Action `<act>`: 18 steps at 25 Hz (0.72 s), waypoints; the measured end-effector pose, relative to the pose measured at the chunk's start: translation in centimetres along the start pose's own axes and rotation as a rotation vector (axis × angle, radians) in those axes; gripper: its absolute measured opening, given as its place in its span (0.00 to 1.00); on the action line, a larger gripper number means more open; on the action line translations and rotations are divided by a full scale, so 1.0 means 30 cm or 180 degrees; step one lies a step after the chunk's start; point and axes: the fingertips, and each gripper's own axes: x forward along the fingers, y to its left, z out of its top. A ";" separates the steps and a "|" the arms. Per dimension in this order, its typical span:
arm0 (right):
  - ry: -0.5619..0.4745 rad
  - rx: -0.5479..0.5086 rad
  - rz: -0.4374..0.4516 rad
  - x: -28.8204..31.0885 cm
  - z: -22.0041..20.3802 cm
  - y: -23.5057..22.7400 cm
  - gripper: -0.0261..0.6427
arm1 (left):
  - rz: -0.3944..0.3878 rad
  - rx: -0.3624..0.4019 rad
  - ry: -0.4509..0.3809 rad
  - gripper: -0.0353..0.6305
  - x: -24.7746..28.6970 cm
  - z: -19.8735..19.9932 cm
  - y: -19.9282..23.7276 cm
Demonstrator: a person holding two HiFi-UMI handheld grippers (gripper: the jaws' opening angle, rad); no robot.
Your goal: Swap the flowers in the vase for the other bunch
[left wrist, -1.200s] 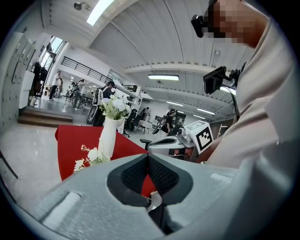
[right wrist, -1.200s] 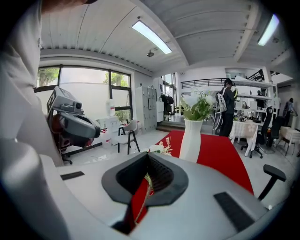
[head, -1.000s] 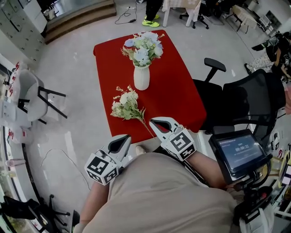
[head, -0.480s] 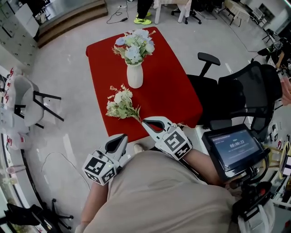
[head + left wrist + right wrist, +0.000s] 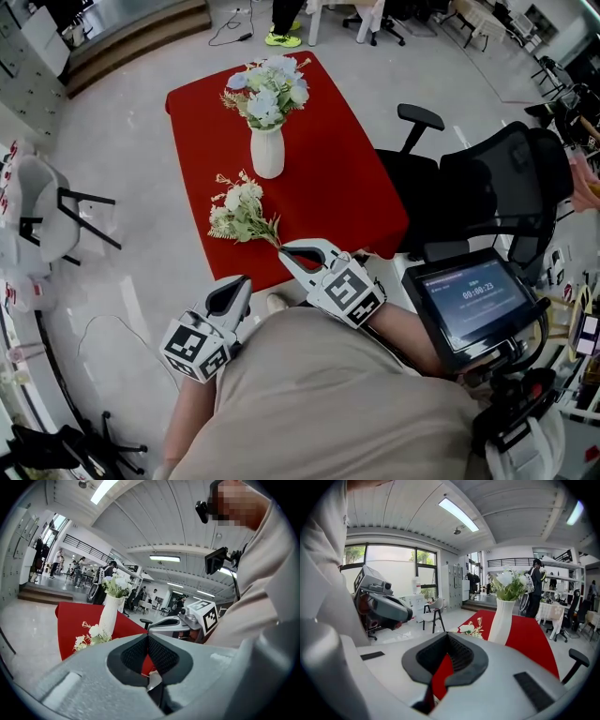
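A white vase (image 5: 267, 150) with blue and white flowers (image 5: 265, 89) stands in the middle of the red table (image 5: 328, 178). A loose bunch of cream flowers (image 5: 239, 211) lies on the cloth in front of it, its stem running toward the table's near edge. My right gripper (image 5: 284, 251) is shut and empty, with its tip at the end of that stem. My left gripper (image 5: 239, 281) is shut and empty, and hangs off the table's near left corner. The vase (image 5: 502, 620) and loose bunch (image 5: 471, 629) lie ahead of the right gripper (image 5: 448, 633). The left gripper (image 5: 148, 636) faces the vase (image 5: 108, 613).
A black office chair (image 5: 487, 197) stands right of the table, and a tablet screen (image 5: 473, 300) sits at my right side. A white chair (image 5: 56, 202) is on the floor to the left. A person's feet (image 5: 281, 37) show beyond the table's far end.
The table and flowers have slid left and up in the head view. Both grippers stay shut near the table's front edge, the right tip now at the stem's end.
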 end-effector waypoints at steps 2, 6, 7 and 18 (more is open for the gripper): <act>0.0004 0.0000 0.0008 0.003 0.002 0.005 0.06 | -0.0004 -0.0003 -0.0004 0.06 -0.002 0.001 0.002; 0.0018 -0.0007 0.0022 0.004 0.001 0.001 0.06 | -0.0002 -0.0015 -0.0002 0.06 0.005 0.000 0.002; 0.0019 -0.0014 0.0025 0.004 0.003 0.000 0.06 | -0.0003 -0.0015 -0.0002 0.06 0.005 0.001 0.003; 0.0035 -0.0034 0.0041 0.021 0.009 0.008 0.06 | -0.0015 -0.0033 0.0005 0.06 0.003 0.006 0.015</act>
